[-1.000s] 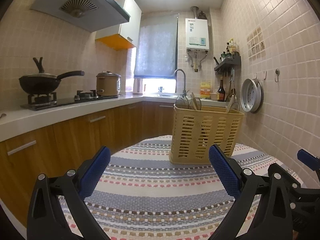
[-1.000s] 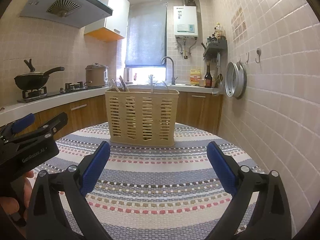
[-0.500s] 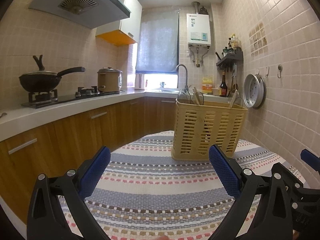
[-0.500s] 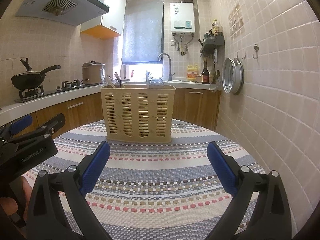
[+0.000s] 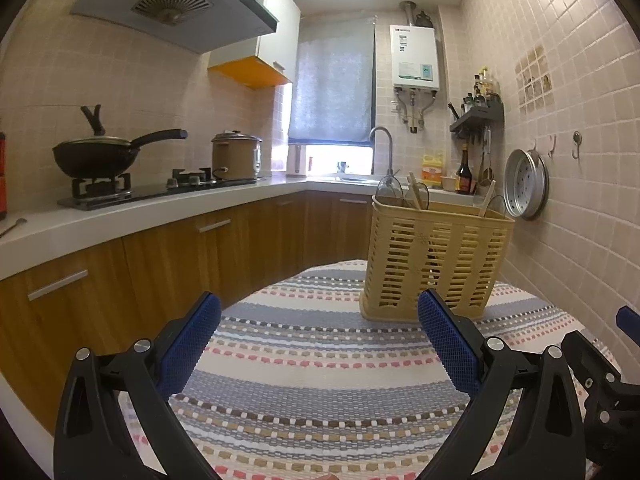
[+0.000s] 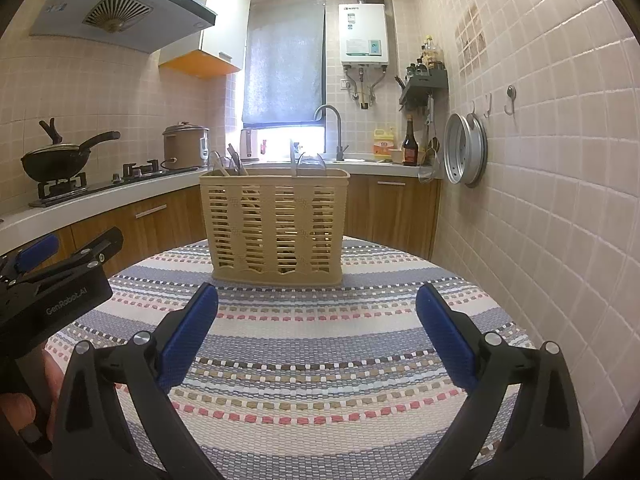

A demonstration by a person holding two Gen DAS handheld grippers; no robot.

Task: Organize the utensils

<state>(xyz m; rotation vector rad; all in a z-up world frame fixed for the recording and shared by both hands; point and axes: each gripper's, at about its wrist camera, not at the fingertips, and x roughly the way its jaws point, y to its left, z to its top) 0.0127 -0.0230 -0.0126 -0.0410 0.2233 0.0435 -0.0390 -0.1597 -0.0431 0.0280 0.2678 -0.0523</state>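
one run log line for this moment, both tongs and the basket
left tongs: open, empty | right tongs: open, empty | basket: upright on striped cloth, utensils inside | contact: none

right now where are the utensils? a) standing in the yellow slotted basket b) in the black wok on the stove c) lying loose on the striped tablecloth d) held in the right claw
a: utensil tops poke up over the rim of the yellow slotted basket, while the striped tablecloth shows none and both the left claw and the right claw are open with nothing between their fingers.
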